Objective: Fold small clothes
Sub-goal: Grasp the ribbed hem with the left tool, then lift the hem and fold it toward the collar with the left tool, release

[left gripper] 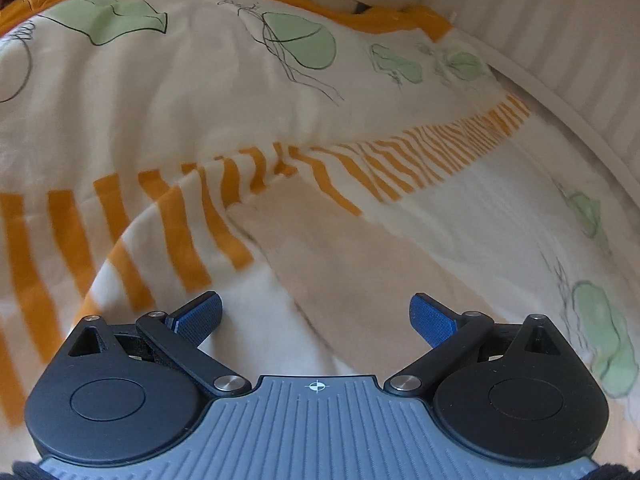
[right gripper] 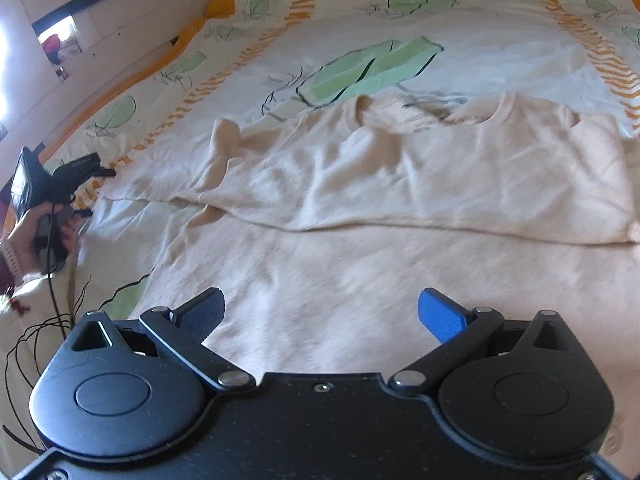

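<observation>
A pale peach T-shirt (right gripper: 400,200) lies on the bed, its upper half folded down over the lower half, collar at the far side and one sleeve sticking out at the left. My right gripper (right gripper: 320,316) is open and empty, low over the shirt's near part. My left gripper (left gripper: 316,316) is open and empty above a corner of the shirt (left gripper: 340,248). In the right wrist view the left gripper (right gripper: 86,192) shows at the far left, held in a hand beside the shirt's left edge.
The bed cover (right gripper: 380,32) is cream with green leaf prints and orange striped bands (left gripper: 168,216). A white ribbed headboard or wall (left gripper: 560,40) runs along the bed's edge. A black cable (right gripper: 52,280) hangs from the left gripper.
</observation>
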Motion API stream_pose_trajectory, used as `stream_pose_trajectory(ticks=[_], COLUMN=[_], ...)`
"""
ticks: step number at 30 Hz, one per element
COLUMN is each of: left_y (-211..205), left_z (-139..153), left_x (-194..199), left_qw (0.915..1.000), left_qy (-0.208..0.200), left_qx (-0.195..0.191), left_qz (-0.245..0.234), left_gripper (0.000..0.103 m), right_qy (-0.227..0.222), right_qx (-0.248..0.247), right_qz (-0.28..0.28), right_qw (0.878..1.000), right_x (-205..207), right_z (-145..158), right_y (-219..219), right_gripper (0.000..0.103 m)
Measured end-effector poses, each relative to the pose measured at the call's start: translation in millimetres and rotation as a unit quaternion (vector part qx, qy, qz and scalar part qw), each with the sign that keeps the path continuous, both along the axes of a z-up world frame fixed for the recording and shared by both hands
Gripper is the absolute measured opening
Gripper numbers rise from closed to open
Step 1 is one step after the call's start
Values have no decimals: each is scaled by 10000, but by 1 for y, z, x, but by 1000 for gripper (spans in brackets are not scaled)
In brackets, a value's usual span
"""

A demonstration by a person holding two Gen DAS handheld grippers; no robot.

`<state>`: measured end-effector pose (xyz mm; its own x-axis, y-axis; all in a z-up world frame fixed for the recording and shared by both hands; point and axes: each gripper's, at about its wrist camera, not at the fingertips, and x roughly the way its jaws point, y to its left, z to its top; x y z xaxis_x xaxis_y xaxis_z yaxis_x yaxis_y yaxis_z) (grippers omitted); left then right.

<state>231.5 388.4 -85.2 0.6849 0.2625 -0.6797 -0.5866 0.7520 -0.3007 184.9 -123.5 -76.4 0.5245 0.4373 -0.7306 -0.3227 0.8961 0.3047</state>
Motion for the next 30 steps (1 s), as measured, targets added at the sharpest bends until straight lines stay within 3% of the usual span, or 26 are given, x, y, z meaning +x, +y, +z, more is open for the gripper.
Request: stream_pose_trajectory(ticks=[6,8,9,10,14,19,25,30], left_y=[10,8,6,4,-14,-66,-166,-263], left_z=[-3,-2,-1,0,23,88,172,200], left_x=[19,22,25,27,23,12,2,2], left_qw=[9992,9982,9976,9971,9956,9864,9586,9287], left_qy=[-3,63,166,292,6,-650,-1475,-1905], left_qx=[273,485,576,605,729,879,713,264], left_qz=[-274,-334,-348,-365,-588,-1223,-2329,-3171], left_gripper=[100,65,27,8,8,8,8,8], right_qy=[74,83,87,84,77,89,5,-72], right_qx=[-75,-76,-66,-56,-41,62,234,324], right_qz=[-50,-87,-108,-131,-228,-408,-644,-878], right_qw=[9999,9999,9999,9999,9997,9991,9976,9956], right_x=[-2,-2,-2,-2,-4,-11,-21,-30], right_z=[-2,-2,-2,-1,1,3,9,14], right_y=[14,15,15,14,5,-14,-39,-63], right_gripper=[102,102,102,102,102,102,102,102])
